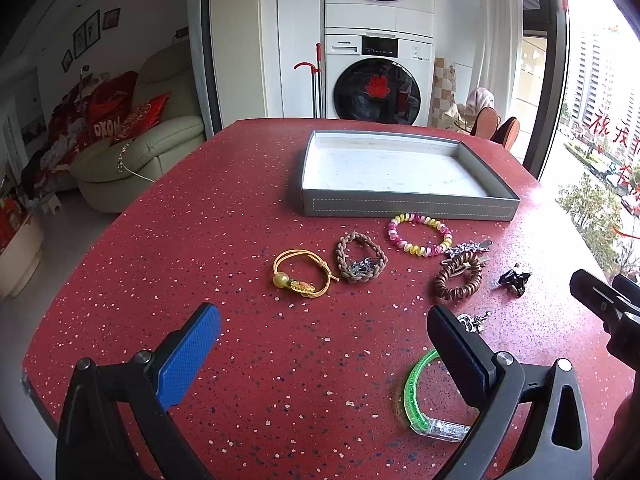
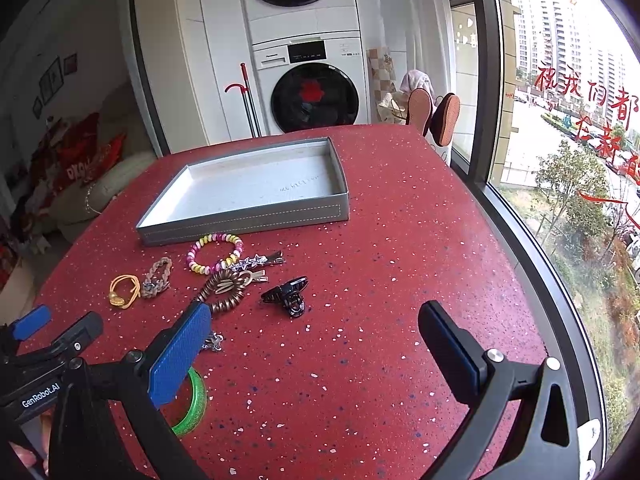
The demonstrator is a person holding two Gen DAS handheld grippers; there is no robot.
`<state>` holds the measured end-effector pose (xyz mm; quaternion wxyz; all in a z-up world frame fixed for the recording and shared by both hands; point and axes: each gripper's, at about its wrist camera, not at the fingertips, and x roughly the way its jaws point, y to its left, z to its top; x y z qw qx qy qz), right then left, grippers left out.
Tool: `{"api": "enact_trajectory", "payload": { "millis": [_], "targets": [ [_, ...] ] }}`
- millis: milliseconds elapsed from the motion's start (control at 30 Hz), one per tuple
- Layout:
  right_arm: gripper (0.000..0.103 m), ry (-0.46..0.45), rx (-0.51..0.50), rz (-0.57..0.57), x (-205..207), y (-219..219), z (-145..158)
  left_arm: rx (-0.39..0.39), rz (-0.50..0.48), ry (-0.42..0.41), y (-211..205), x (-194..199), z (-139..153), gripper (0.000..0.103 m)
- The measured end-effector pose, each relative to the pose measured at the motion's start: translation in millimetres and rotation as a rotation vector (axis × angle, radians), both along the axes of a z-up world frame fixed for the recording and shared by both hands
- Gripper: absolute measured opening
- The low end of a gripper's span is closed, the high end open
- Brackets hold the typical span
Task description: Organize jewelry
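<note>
Nothing has gone into the tray (image 1: 408,204) yet, by the look of it: its pale floor is bare in both views, so the sorting seems to be at its very start.

All the jewelry lies loose on the red worktop (image 1: 248,208), on the near side of the tray. Closest to the tray's front wall is a pink-and-yellow bead bracelet (image 1: 420,234). Left of it sit a braided tan band (image 1: 360,258) and a yellow cord bracelet (image 1: 302,274). A brown coil tie (image 1: 458,276) lies on a silver star clip (image 2: 256,260), with a black claw clip (image 2: 288,294) off to the right. Nearer the tools are a small silver charm (image 1: 474,320) and a green bangle (image 1: 420,396).

The left tool (image 1: 324,340) is spread wide and holds nothing; it hangs over bare worktop with the bangle just by its right finger. The right tool (image 2: 316,344) is likewise wide and empty, above open worktop near the claw clip.

Every piece is left to move, so I judge the task barely begun.
</note>
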<state>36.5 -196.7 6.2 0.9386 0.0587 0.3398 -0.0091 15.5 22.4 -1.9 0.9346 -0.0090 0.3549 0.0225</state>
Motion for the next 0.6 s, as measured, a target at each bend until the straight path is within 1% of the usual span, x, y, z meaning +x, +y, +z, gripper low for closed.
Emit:
{"api": "enact_trajectory", "payload": {
  "millis": [600],
  "targets": [
    [0.103, 0.002, 0.001, 0.002, -0.9, 0.5, 1.6, 0.000, 0.003, 0.001, 1.2, -0.4, 0.7, 0.103]
  ]
}}
